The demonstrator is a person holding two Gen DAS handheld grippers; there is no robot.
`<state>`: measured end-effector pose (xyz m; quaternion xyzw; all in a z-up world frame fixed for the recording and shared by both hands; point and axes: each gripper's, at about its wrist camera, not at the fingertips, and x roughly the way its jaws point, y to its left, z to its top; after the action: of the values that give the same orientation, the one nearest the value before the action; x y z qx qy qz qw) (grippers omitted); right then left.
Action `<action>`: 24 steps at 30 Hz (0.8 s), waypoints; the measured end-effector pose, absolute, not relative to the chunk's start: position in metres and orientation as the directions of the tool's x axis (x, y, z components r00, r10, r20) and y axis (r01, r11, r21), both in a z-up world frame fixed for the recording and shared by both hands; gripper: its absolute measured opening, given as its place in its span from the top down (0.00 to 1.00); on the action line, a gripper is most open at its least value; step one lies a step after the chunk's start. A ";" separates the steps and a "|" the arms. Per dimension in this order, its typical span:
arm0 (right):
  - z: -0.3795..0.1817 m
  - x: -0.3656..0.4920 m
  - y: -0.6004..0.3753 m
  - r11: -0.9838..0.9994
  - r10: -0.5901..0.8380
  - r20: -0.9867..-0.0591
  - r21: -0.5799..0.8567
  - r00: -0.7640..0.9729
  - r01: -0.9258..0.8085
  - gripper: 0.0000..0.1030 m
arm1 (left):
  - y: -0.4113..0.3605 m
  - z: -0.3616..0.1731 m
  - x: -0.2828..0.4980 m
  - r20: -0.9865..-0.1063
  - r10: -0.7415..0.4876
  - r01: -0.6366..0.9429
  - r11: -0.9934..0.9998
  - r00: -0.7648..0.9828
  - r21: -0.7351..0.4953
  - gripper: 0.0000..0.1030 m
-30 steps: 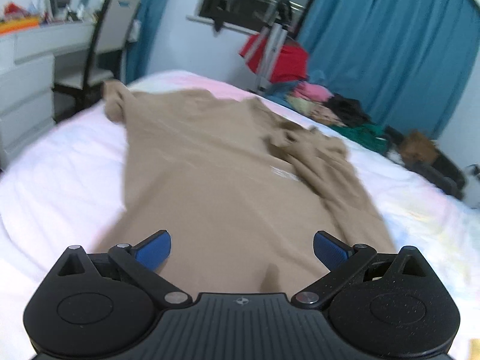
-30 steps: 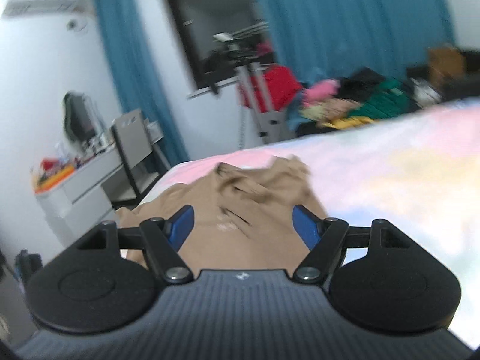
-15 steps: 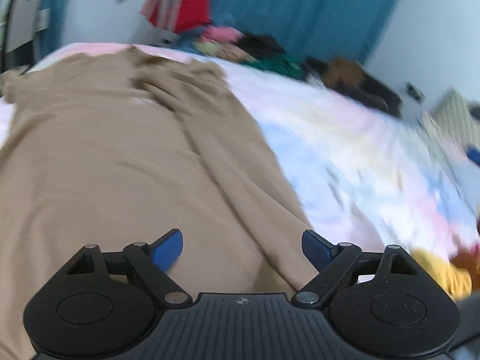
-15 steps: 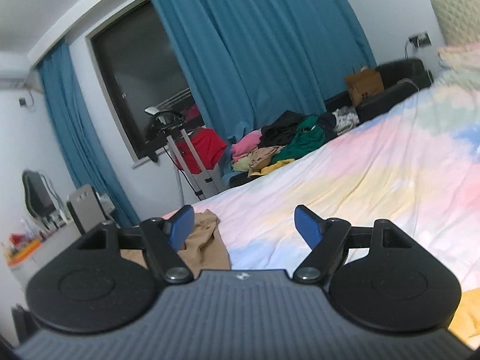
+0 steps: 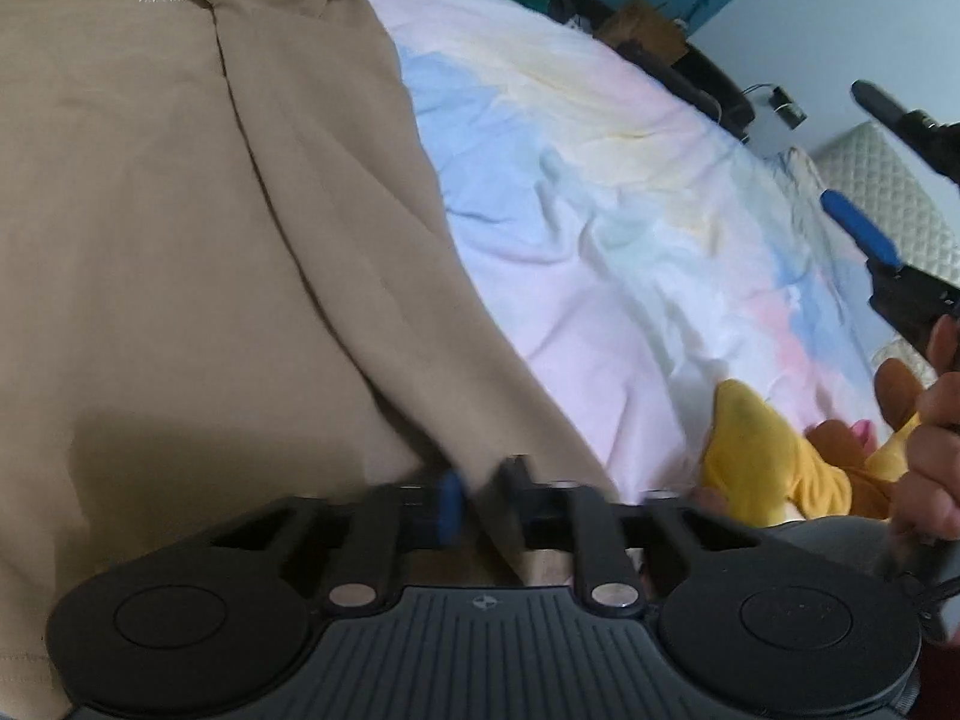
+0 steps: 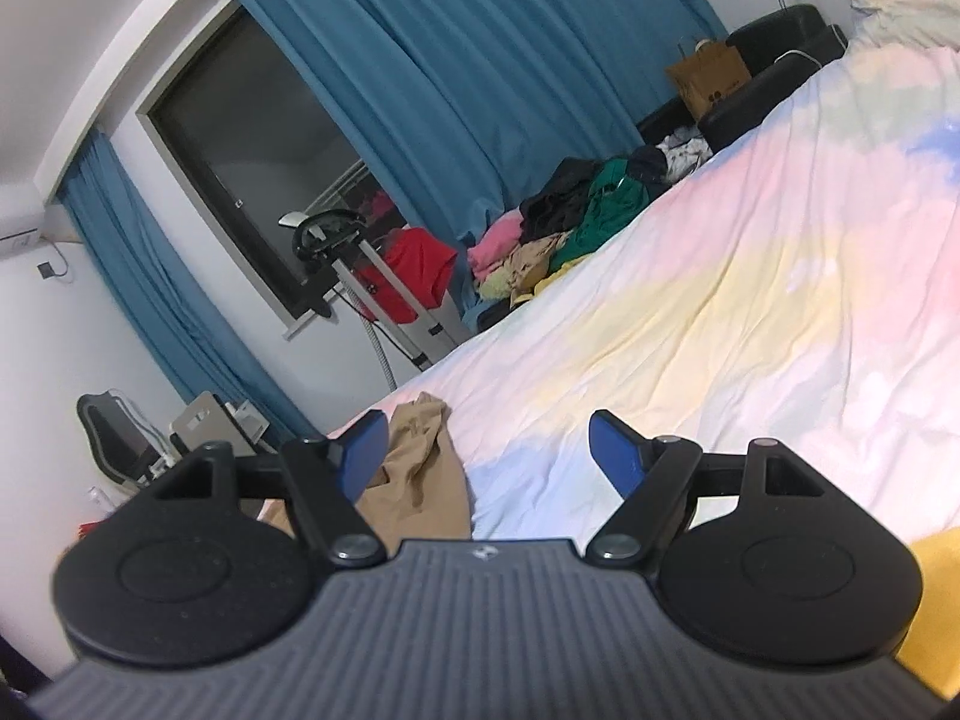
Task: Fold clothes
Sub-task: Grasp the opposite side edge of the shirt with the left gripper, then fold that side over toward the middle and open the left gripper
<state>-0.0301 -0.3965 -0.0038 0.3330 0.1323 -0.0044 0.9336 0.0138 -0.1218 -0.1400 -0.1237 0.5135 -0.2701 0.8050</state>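
A tan shirt [image 5: 180,228] lies spread on the pastel bedsheet [image 5: 600,210], filling the left of the left wrist view. My left gripper [image 5: 480,498] is shut on the shirt's near right hem edge. My right gripper [image 6: 486,450] is open and empty, held above the bed; it also shows at the right edge of the left wrist view [image 5: 864,180]. A part of the tan shirt [image 6: 420,468] shows between its fingers, below it and apart from them.
A yellow and brown garment [image 5: 780,468] lies on the bed to the right of the shirt. A pile of clothes [image 6: 570,228] sits beyond the bed's far edge by blue curtains [image 6: 480,60]. An exercise bike [image 6: 360,276] stands by the window.
My left gripper dropped to the shirt's near right hem and shut on it. My right gripper stayed open and tilted, still looking across the bed.
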 end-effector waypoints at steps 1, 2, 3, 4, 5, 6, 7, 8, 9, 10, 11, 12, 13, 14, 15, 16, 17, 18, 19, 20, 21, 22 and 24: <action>-0.004 -0.031 -0.395 0.781 0.082 -0.252 0.617 0.964 0.095 0.26 | -0.120 -0.138 0.016 -0.754 -0.570 0.306 0.818 0.326 -0.486 0.97; -0.003 -0.031 -0.393 0.786 0.082 -0.257 0.611 0.963 0.096 0.26 | -0.117 -0.136 0.018 -0.745 -0.584 0.301 0.809 0.323 -0.504 0.98; -0.003 -0.031 -0.391 0.791 0.082 -0.262 0.604 0.961 0.098 0.26 | -0.113 -0.133 0.020 -0.732 -0.602 0.295 0.797 0.319 -0.527 0.98; -0.003 -0.031 -0.390 0.795 0.082 -0.268 0.598 0.960 0.099 0.26 | -0.108 -0.128 0.021 -0.720 -0.618 0.289 0.785 0.314 -0.548 0.98; -0.003 -0.031 -0.388 0.800 0.081 -0.273 0.591 0.958 0.101 0.26 | -0.103 -0.123 0.022 -0.709 -0.634 0.284 0.773 0.310 -0.567 0.98; -0.003 -0.031 -0.386 0.805 0.081 -0.279 0.585 0.957 0.102 0.26 | -0.097 -0.117 0.023 -0.697 -0.649 0.279 0.761 0.306 -0.585 0.98; -0.002 -0.031 -0.385 0.809 0.082 -0.286 0.579 0.955 0.104 0.26 | -0.090 -0.112 0.023 -0.686 -0.662 0.277 0.749 0.303 -0.601 0.98; -0.002 -0.030 -0.384 0.812 0.083 -0.293 0.574 0.952 0.106 0.26 | -0.084 -0.106 0.023 -0.674 -0.675 0.276 0.738 0.300 -0.616 0.99; -0.002 -0.029 -0.382 0.817 0.083 -0.300 0.567 0.950 0.108 0.26 | -0.076 -0.101 0.024 -0.667 -0.683 0.267 0.730 0.298 -0.629 0.99; -0.002 -0.028 -0.380 0.822 0.083 -0.309 0.559 0.948 0.110 0.26 | -0.067 -0.096 0.024 -0.661 -0.689 0.253 0.724 0.296 -0.641 0.99; -0.002 -0.027 -0.378 0.827 0.084 -0.315 0.551 0.945 0.110 0.26 | -0.058 -0.092 0.025 -0.656 -0.695 0.239 0.718 0.295 -0.653 0.99; -0.002 -0.026 -0.377 0.832 0.085 -0.320 0.544 0.944 0.110 0.26 | -0.049 -0.088 0.025 -0.651 -0.700 0.224 0.712 0.293 -0.665 0.99; -0.002 -0.026 -0.375 0.837 0.086 -0.326 0.536 0.942 0.109 0.26 | -0.040 -0.085 0.025 -0.650 -0.700 0.212 0.711 0.296 -0.670 0.99; -0.002 -0.025 -0.373 0.842 0.087 -0.331 0.529 0.940 0.109 0.26 | -0.032 -0.083 0.024 -0.653 -0.693 0.205 0.718 0.305 -0.666 0.99; -0.001 -0.025 -0.370 0.848 0.088 -0.334 0.519 0.938 0.106 0.26 | -0.024 -0.082 0.024 -0.660 -0.682 0.203 0.728 0.315 -0.655 0.99; -0.001 -0.024 -0.368 0.855 0.089 -0.337 0.509 0.937 0.102 0.26 | -0.017 -0.081 0.023 -0.669 -0.668 0.204 0.740 0.325 -0.640 0.99; 0.000 -0.024 -0.365 0.861 0.090 -0.339 0.499 0.936 0.098 0.26 | -0.010 -0.081 0.022 -0.687 -0.643 0.207 0.763 0.337 -0.612 0.99; 0.000 -0.024 -0.362 0.868 0.091 -0.342 0.488 0.935 0.093 0.26 | -0.004 -0.082 0.021 -0.709 -0.611 0.211 0.790 0.352 -0.576 0.99; 0.001 -0.024 -0.360 0.874 0.093 -0.344 0.478 0.934 0.089 0.26 | 0.002 -0.085 0.020 -0.731 -0.578 0.208 0.815 0.362 -0.541 0.99; 0.001 -0.024 -0.357 0.880 0.094 -0.347 0.467 0.933 0.085 0.26 | 0.006 -0.089 0.019 -0.753 -0.544 0.201 0.838 0.370 -0.507 0.99; 0.002 -0.024 -0.354 0.886 0.095 -0.349 0.456 0.932 0.081 0.26 | 0.010 -0.094 0.018 -0.775 -0.508 0.197 0.861 0.377 -0.469 0.99; 0.002 -0.024 -0.352 0.892 0.096 -0.352 0.446 0.931 0.077 0.26 | 0.011 -0.100 0.016 -0.792 -0.474 0.202 0.880 0.385 -0.429 0.99; 0.003 -0.024 -0.346 0.903 0.098 -0.357 0.424 0.929 0.068 0.26 | 0.012 -0.110 0.014 -0.808 -0.432 0.226 0.901 0.400 -0.370 0.99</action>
<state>-0.0237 -0.3462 0.0033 0.2201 0.1881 0.0077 0.9571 0.0136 0.0116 -0.1103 -0.1010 0.5107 -0.1979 0.8306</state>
